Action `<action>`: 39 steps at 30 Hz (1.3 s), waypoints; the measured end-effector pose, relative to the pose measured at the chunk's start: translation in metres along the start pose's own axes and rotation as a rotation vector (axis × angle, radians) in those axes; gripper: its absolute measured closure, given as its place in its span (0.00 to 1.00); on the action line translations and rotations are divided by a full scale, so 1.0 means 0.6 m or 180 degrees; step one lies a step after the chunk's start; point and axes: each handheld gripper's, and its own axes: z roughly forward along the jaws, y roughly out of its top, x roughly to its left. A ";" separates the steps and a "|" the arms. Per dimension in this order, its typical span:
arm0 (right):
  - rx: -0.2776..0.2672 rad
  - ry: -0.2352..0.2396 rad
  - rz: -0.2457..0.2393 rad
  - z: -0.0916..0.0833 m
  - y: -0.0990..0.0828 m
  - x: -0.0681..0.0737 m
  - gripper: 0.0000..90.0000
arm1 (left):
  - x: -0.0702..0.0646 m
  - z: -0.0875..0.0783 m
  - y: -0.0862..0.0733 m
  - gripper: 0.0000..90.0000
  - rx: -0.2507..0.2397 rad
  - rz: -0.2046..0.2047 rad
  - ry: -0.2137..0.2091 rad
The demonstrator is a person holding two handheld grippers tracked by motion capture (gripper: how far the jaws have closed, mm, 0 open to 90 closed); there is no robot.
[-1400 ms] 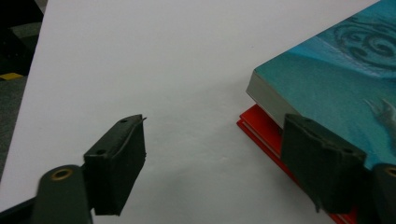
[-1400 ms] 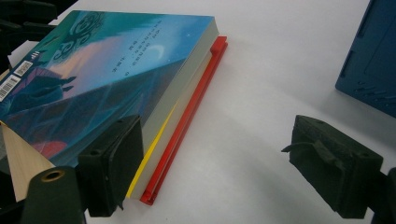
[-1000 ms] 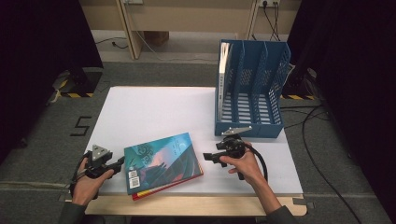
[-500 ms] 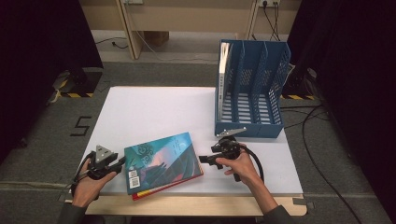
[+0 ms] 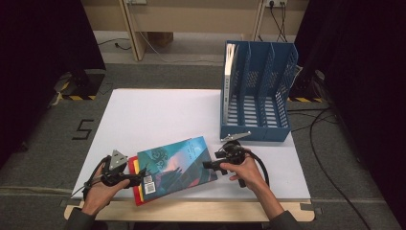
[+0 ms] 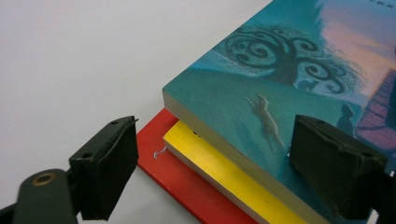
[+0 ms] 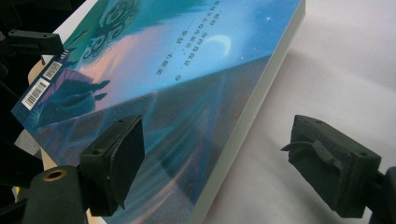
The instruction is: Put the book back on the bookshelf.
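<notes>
A stack of three books, teal book (image 5: 177, 162) on top, lies near the table's (image 5: 158, 110) front edge. The left gripper (image 5: 136, 179), its jaws just opened wide, straddles the stack's corner. The right gripper (image 5: 207, 165) gapes at the teal book's opposite edge, not gripping.

both grippers (image 5: 139, 178) (image 5: 207, 165) low, jaws apart.

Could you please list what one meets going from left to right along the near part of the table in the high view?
Left hand-held gripper → stack of books → right hand-held gripper → blue file rack, set farther back.
</notes>
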 end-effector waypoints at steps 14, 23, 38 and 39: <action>0.0047 0.0018 0.0032 0.013 0.000 -0.002 0.21 | 0.030 0.003 -0.017 0.18 0.0131 -0.0154 0.0119; 0.0078 0.0171 0.0111 0.033 0.003 -0.005 0.21 | 0.031 0.003 -0.019 0.18 0.0102 -0.0201 0.0085; -0.0032 0.0278 0.0359 0.040 0.017 -0.010 0.38 | 0.020 0.009 -0.015 0.33 0.0096 -0.0253 -0.0086; -0.0049 0.0271 0.0342 0.037 0.020 -0.010 0.38 | 0.020 0.009 -0.015 0.33 0.0096 -0.0253 -0.0086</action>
